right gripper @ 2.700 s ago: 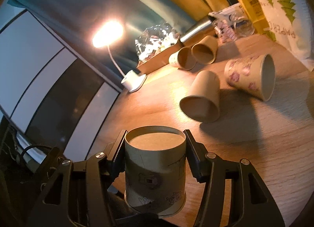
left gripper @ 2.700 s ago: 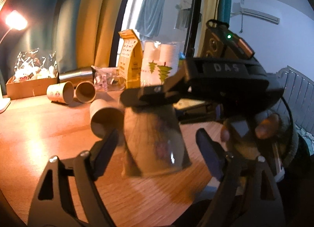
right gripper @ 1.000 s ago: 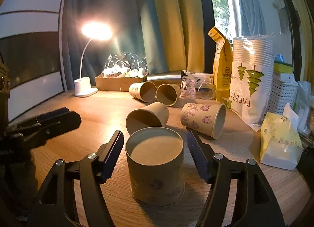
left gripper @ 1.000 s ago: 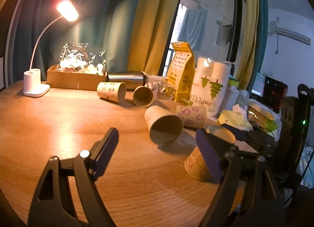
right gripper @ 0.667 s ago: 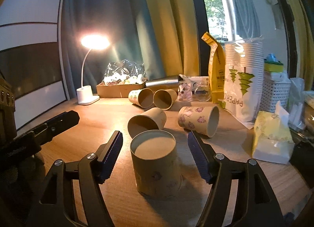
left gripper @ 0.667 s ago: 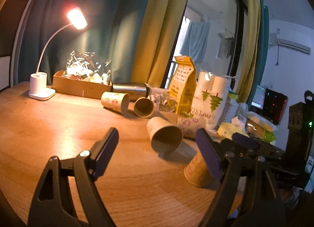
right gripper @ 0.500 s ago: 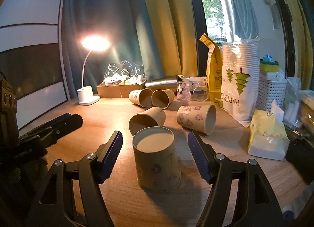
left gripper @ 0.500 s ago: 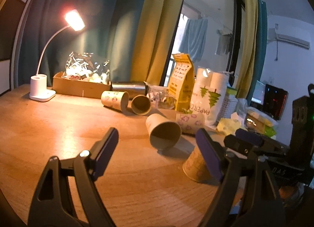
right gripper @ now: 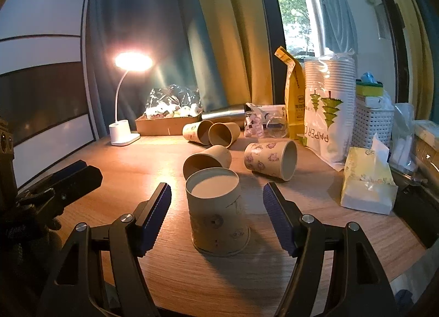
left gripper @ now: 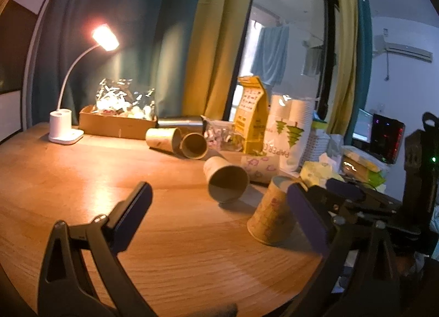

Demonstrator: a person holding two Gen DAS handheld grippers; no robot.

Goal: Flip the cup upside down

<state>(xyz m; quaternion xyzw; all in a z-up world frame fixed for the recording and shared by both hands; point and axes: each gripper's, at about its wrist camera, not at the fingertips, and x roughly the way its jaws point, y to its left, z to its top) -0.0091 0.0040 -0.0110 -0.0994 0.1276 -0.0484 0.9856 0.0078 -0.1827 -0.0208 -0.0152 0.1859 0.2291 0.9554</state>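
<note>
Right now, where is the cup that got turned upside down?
In the right wrist view the upside-down cup stands mouth-down on the wooden table, untouched between the open right hand-held gripper fingers, just before a plain cup on its side.

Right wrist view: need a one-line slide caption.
Open right hand-held gripper straddles a tan printed paper cup standing upside down on the wooden table; four more paper cups lie on their sides behind.

1. Desk (right gripper: 315, 237): wood grain, smooth, slight sheen under lamplight.
2. Cup (right gripper: 218, 211): matt printed paper.
3. Right gripper (right gripper: 216, 218): black plastic arms, ribbed blue pads (right gripper: 156, 214), metal screws.
4. Flask (right gripper: 225, 115): brushed metal.
5. Cup sleeve (right gripper: 328, 108): glossy clear plastic.
</note>
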